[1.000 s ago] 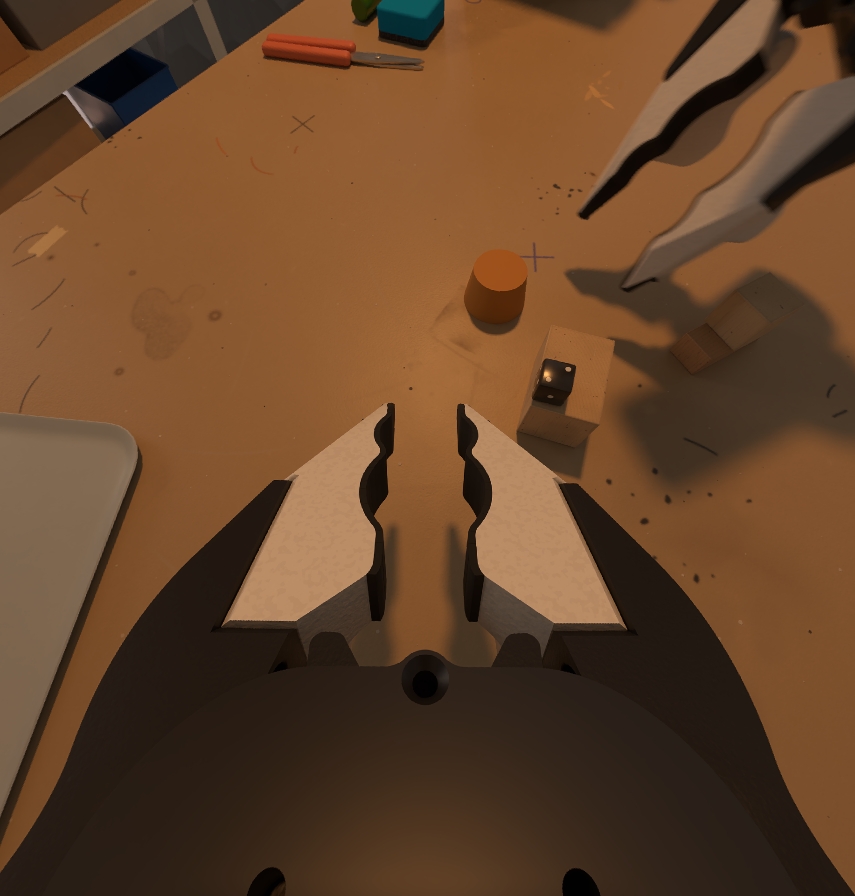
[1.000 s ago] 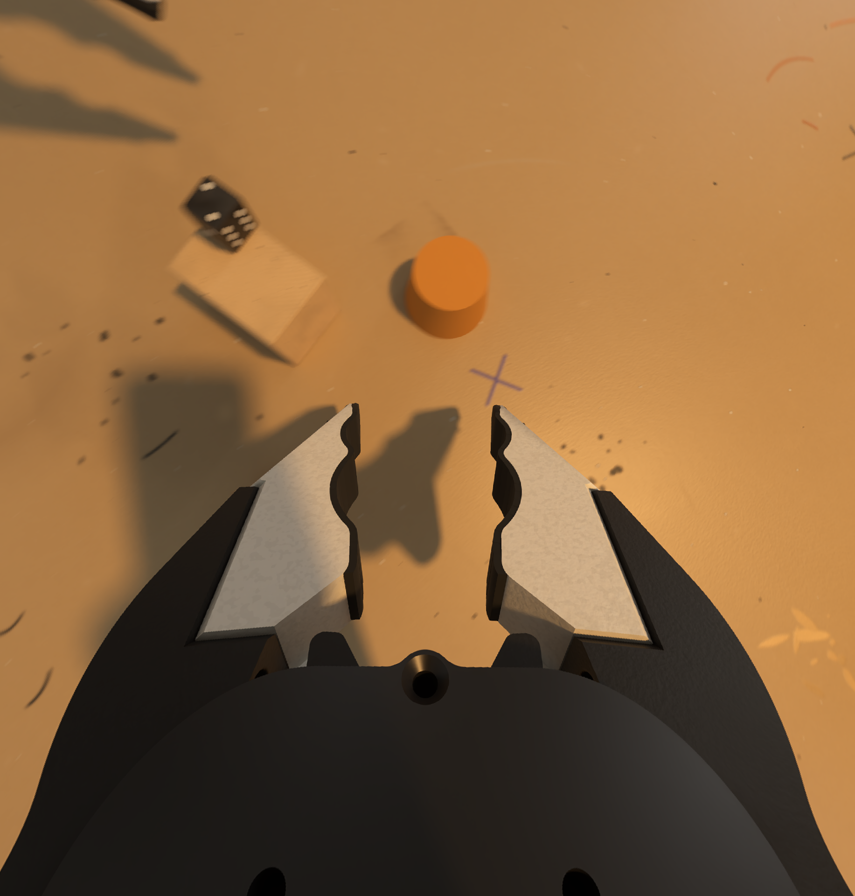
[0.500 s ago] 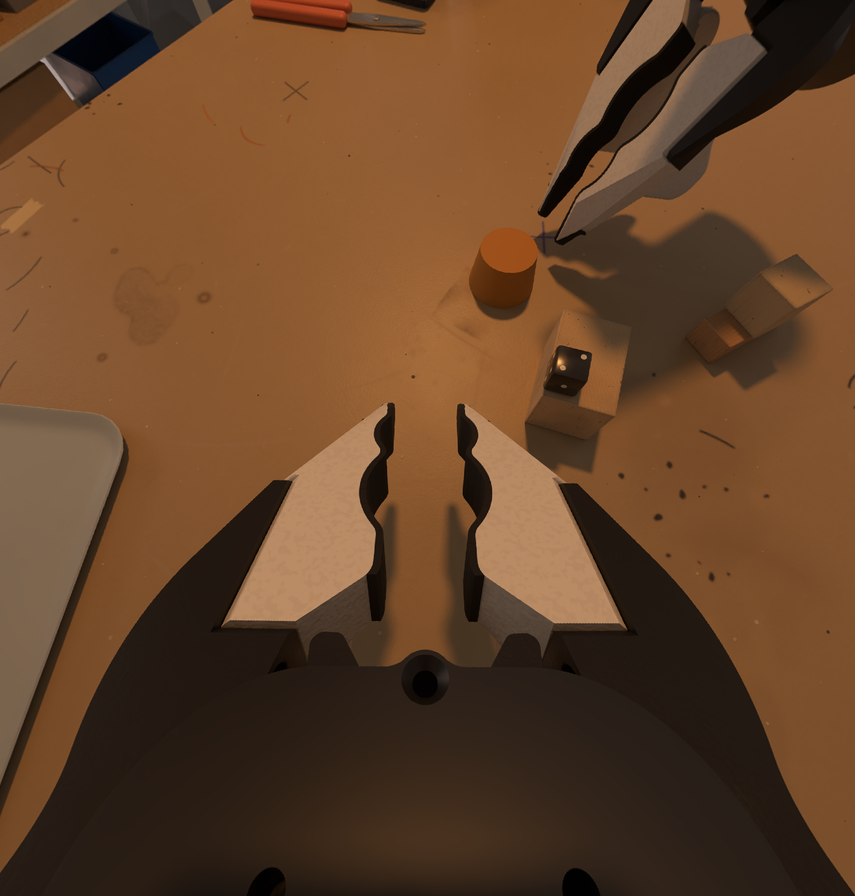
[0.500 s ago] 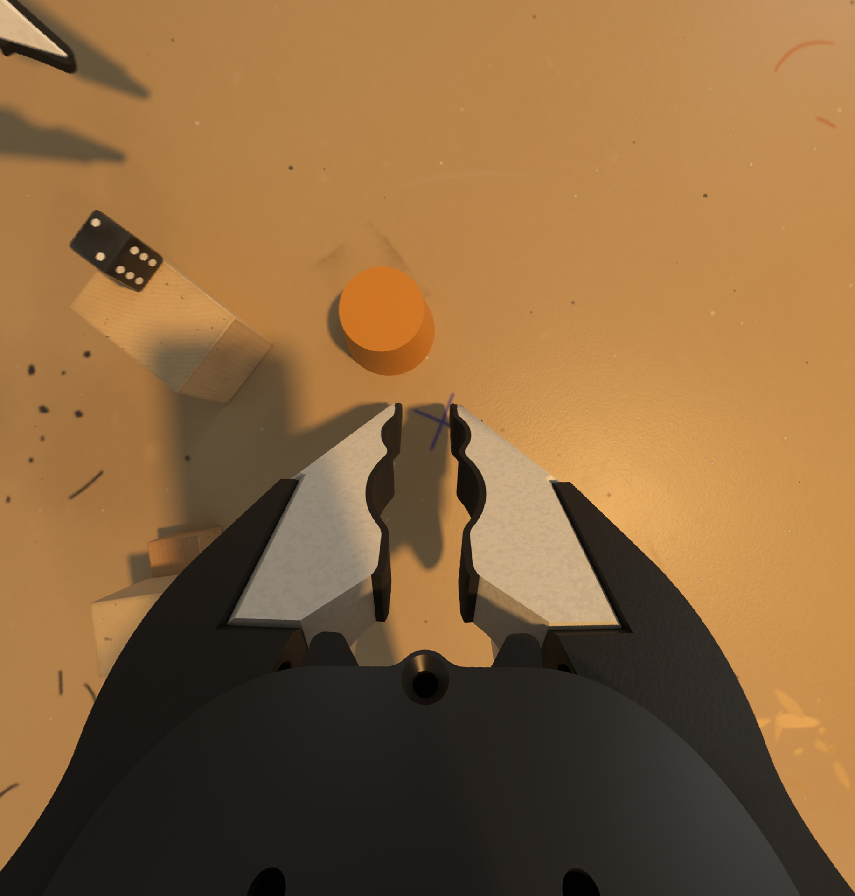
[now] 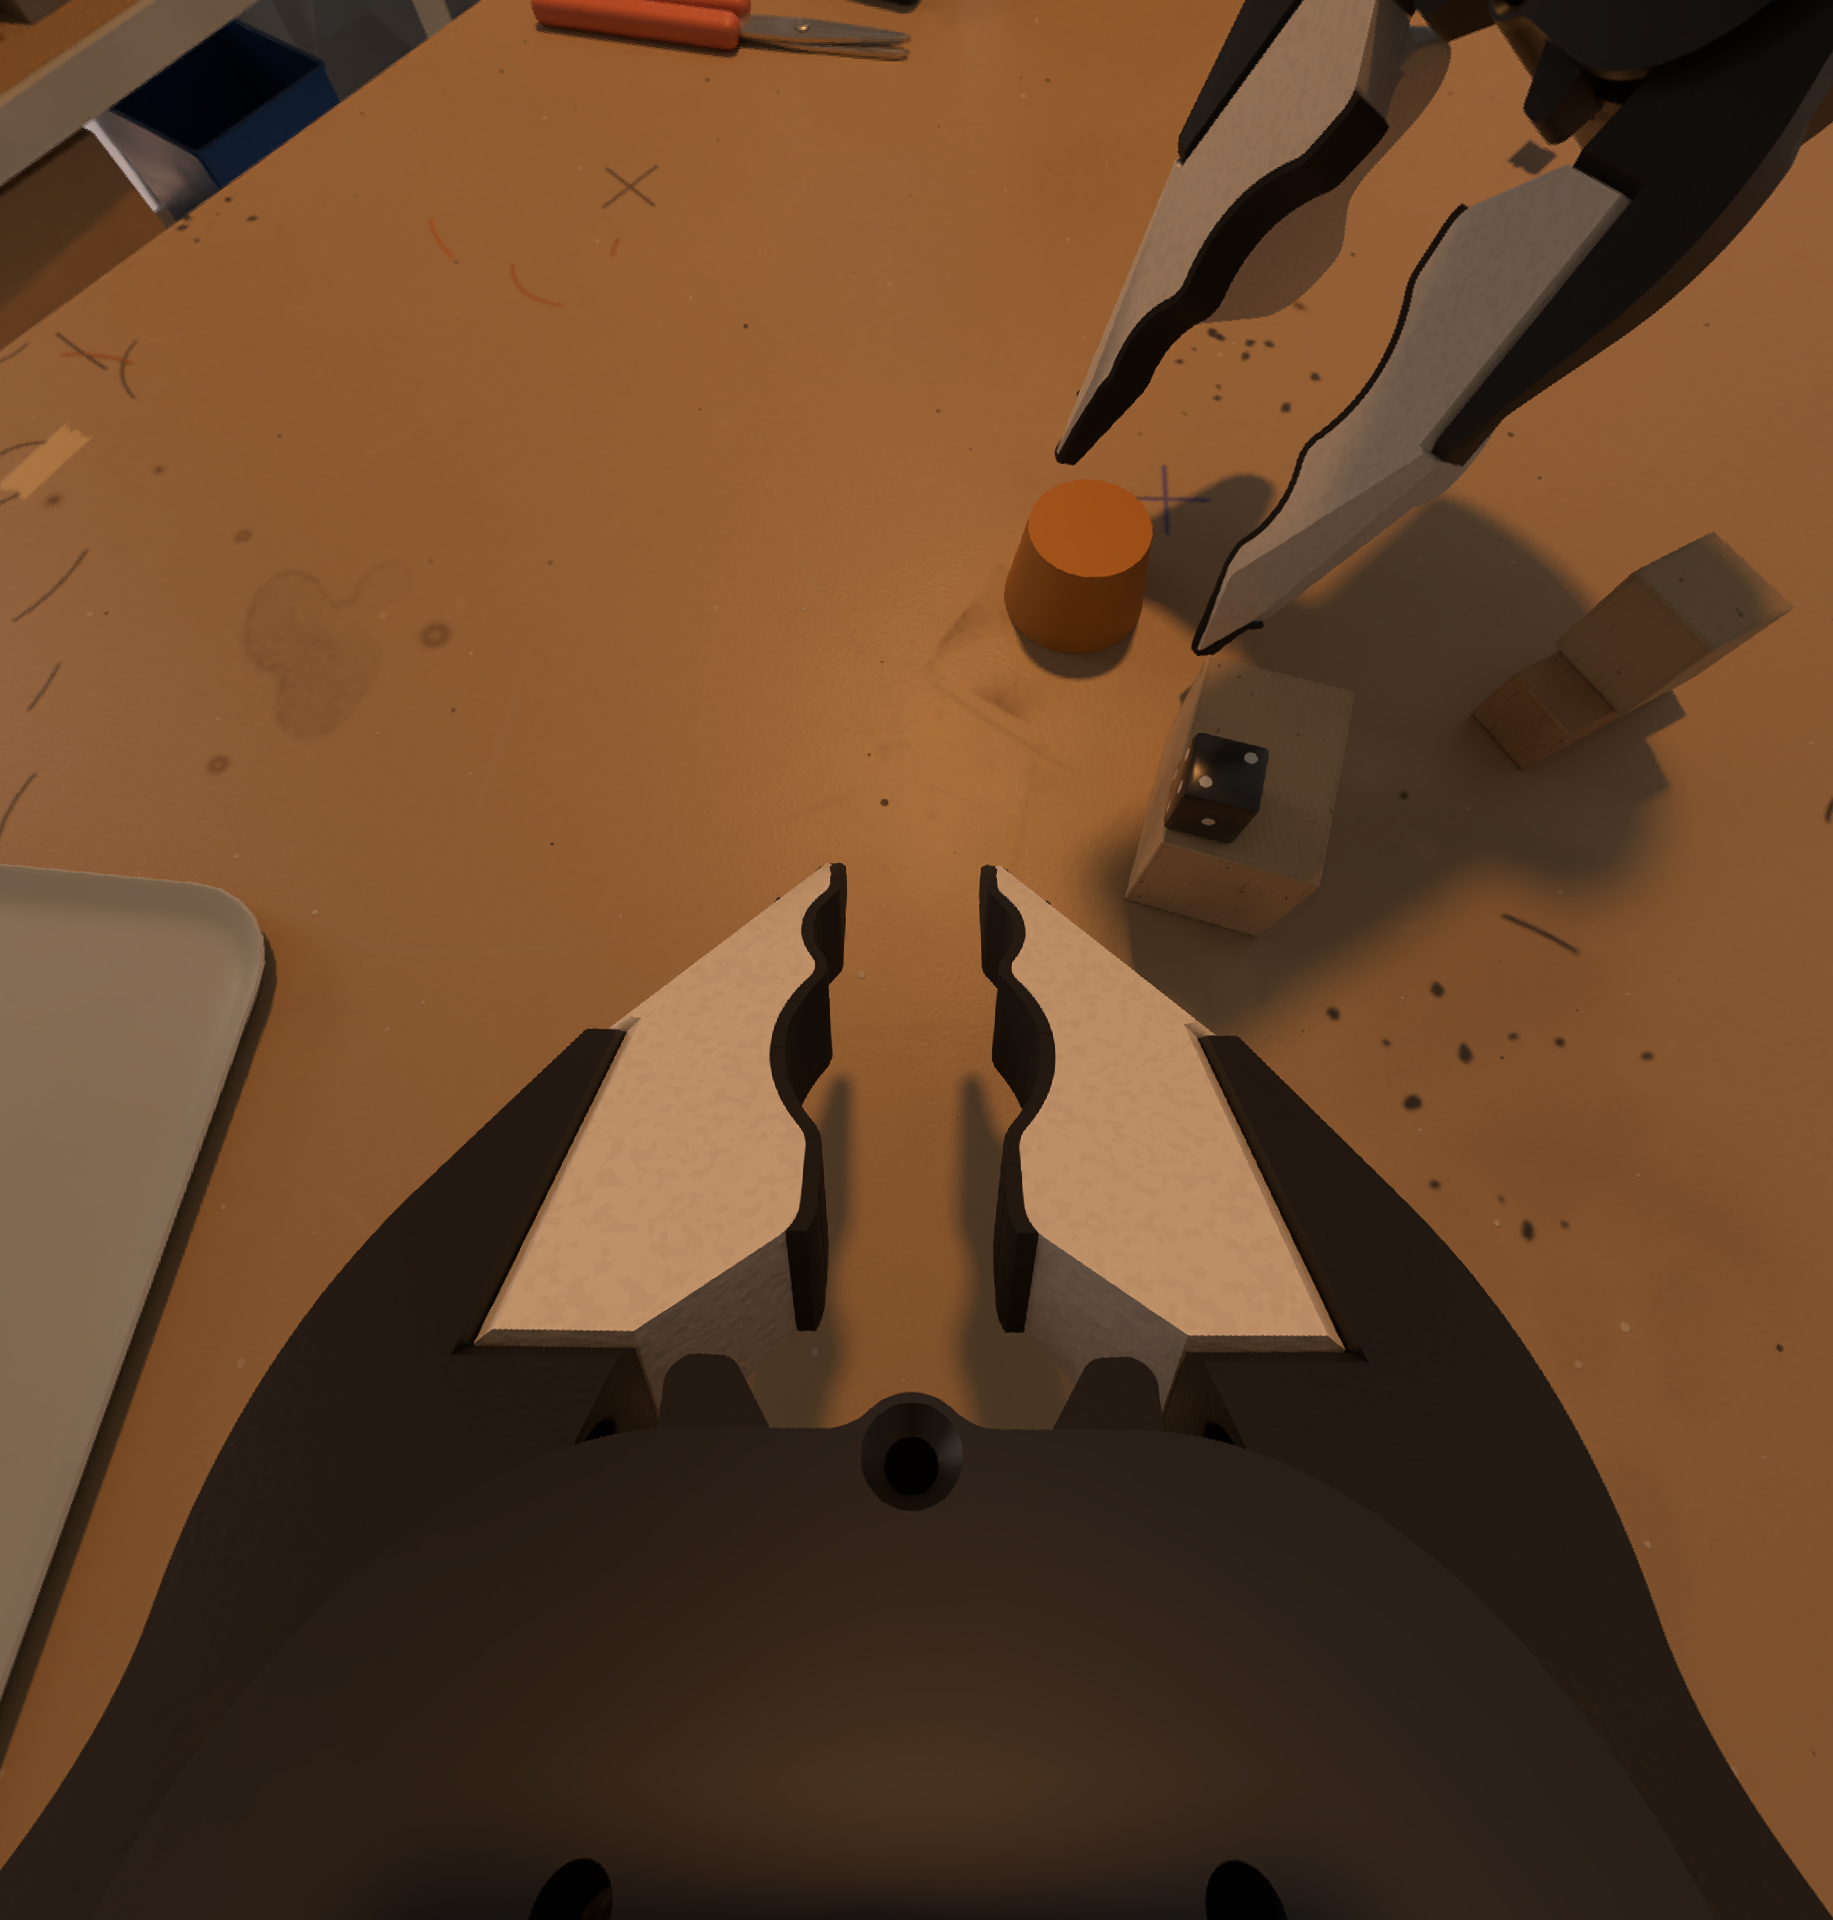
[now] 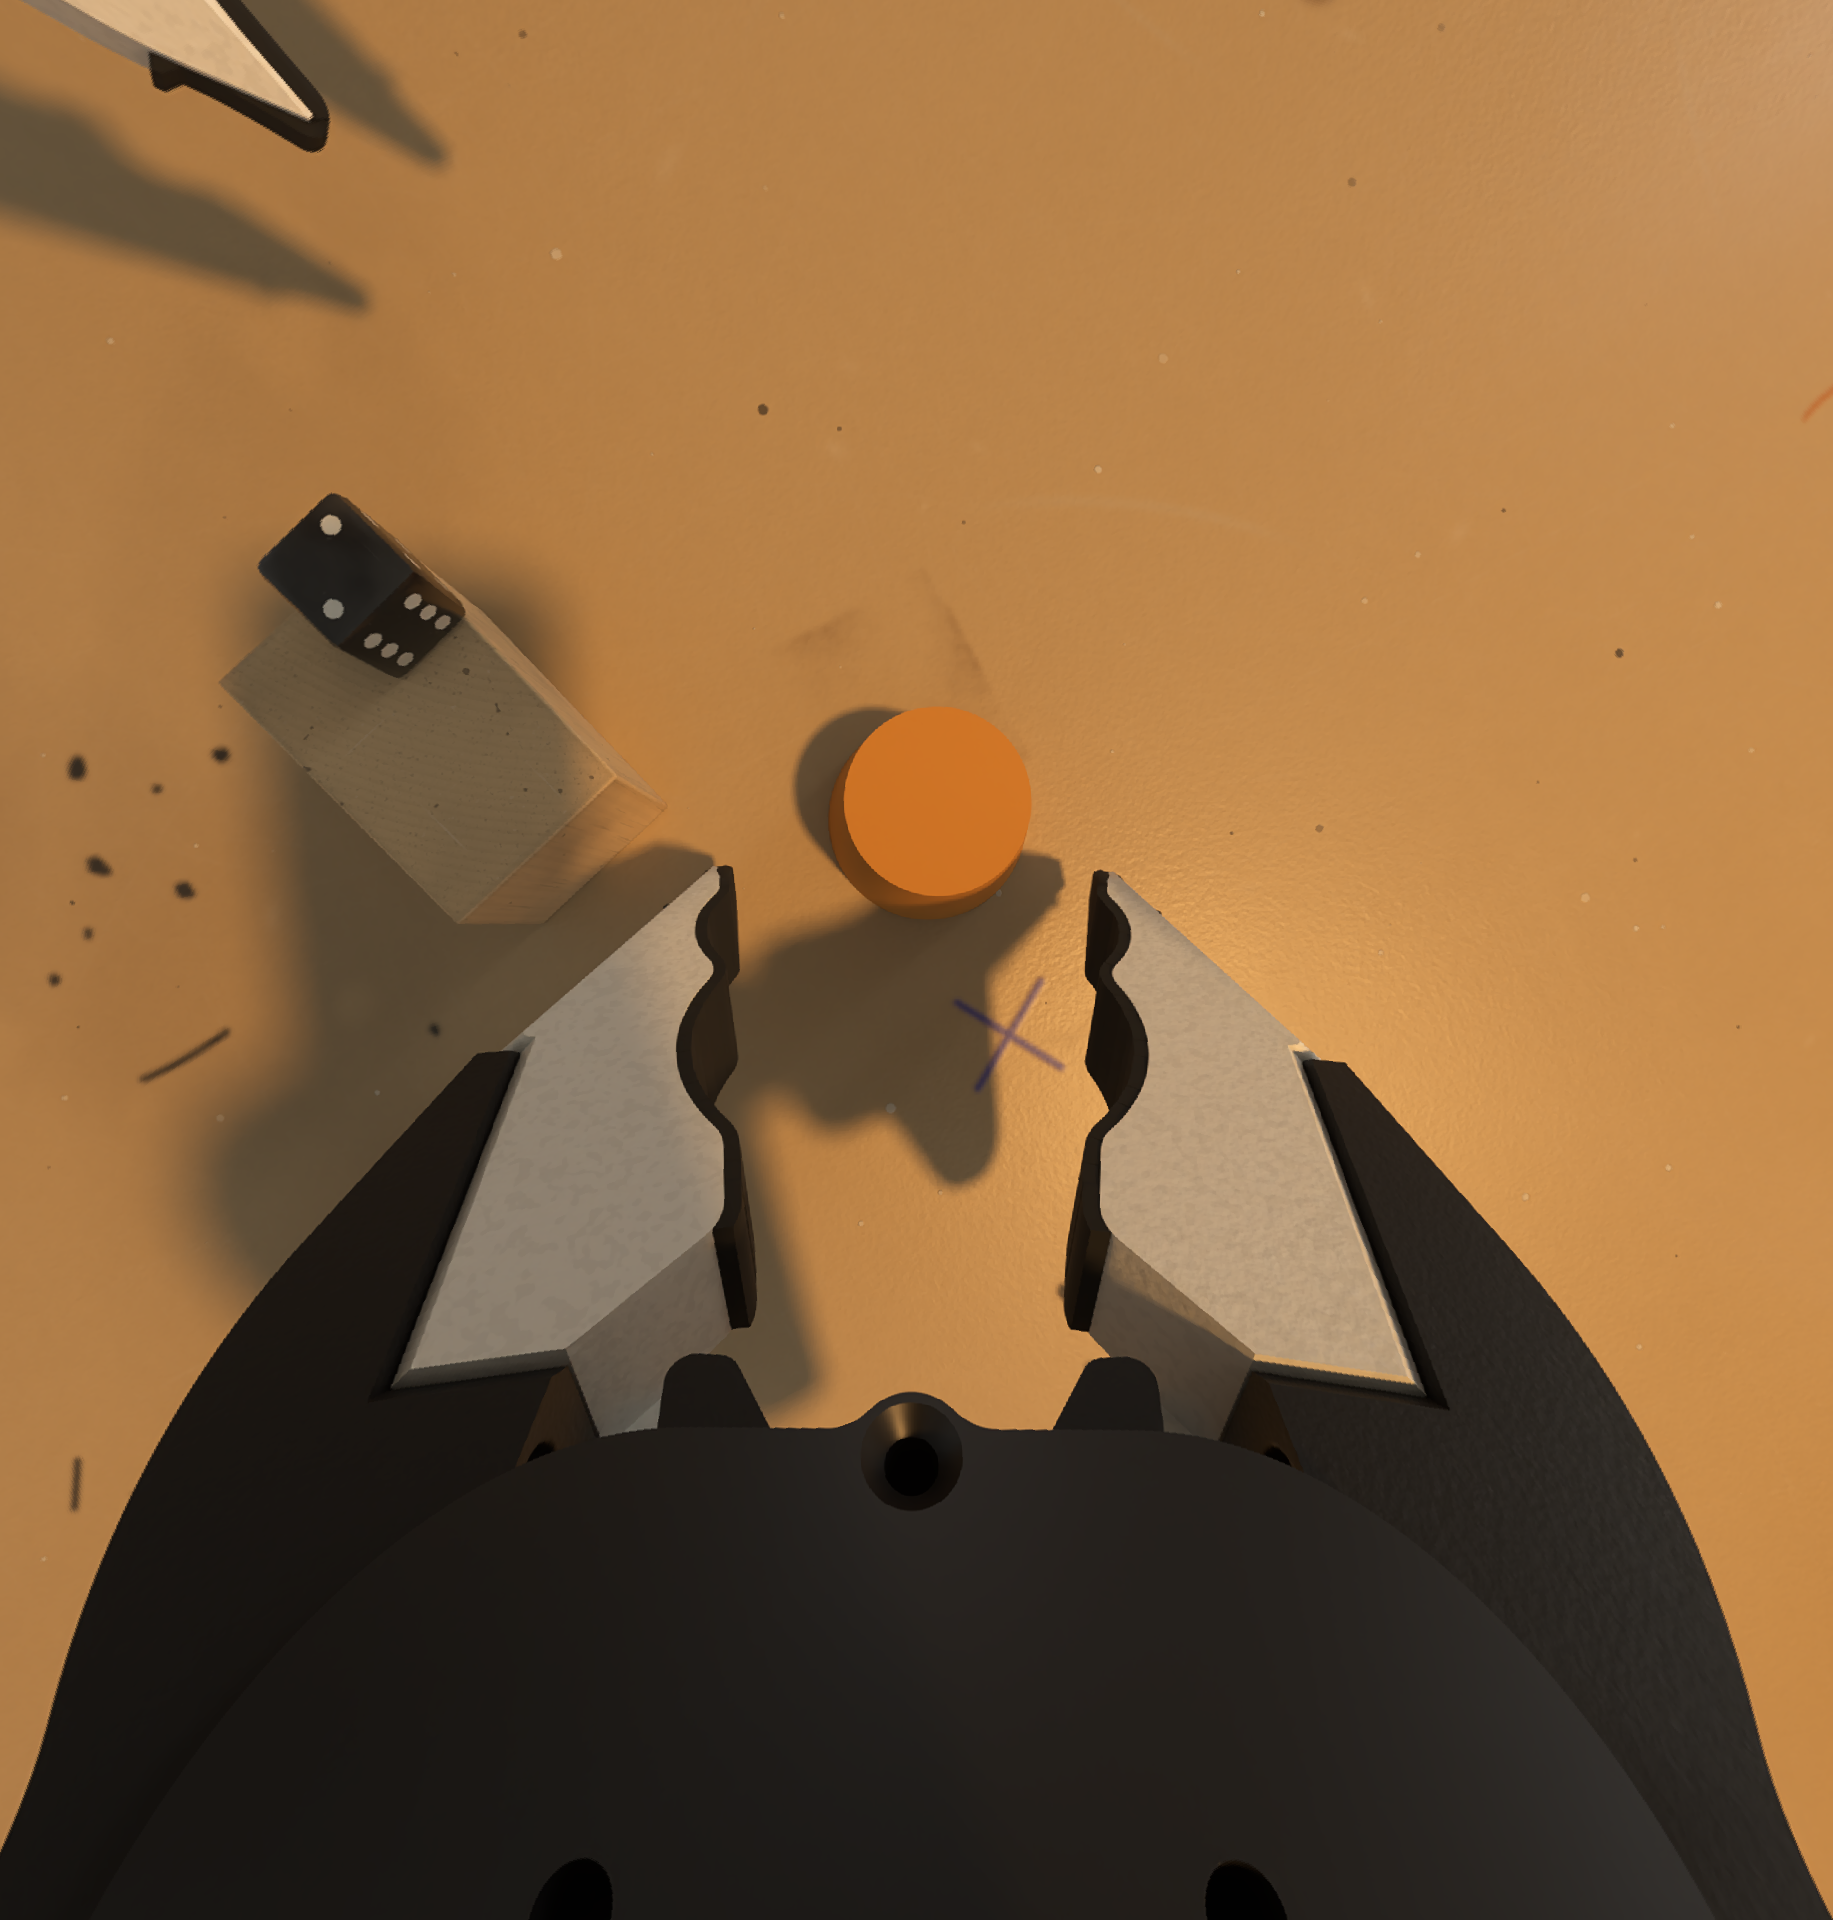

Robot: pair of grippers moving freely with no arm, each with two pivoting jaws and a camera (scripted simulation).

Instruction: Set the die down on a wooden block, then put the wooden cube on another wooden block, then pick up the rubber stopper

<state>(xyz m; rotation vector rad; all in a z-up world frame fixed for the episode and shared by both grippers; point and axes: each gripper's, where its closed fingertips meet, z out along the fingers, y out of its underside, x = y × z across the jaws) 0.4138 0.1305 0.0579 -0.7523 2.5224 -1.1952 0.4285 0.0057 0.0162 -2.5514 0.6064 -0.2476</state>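
Note:
The orange rubber stopper [image 6: 933,805] stands on the brown bench just beyond the tips of my right gripper [image 6: 912,875], which is open wide, empty and not touching it. In the left wrist view the right gripper [image 5: 1135,549] reaches down with a finger on each side of the stopper [image 5: 1083,566]. The black die [image 5: 1216,784] sits on a pale wooden block [image 5: 1296,727], also in the right wrist view: die [image 6: 356,582], block [image 6: 444,758]. A brown wooden cube [image 5: 1546,712] lies against another pale block [image 5: 1712,592]. My left gripper [image 5: 910,873] is slightly open and empty, short of the blocks.
A grey tray [image 5: 81,1039] lies at the left. Orange-handled scissors [image 5: 642,16] and a blue bin [image 5: 226,104] under a shelf are at the far edge. A left fingertip [image 6: 237,73] shows at the top left of the right wrist view.
My right gripper moved in over the stopper; its jaws narrowed half a second ago and have now opened wide. The left gripper has barely moved.

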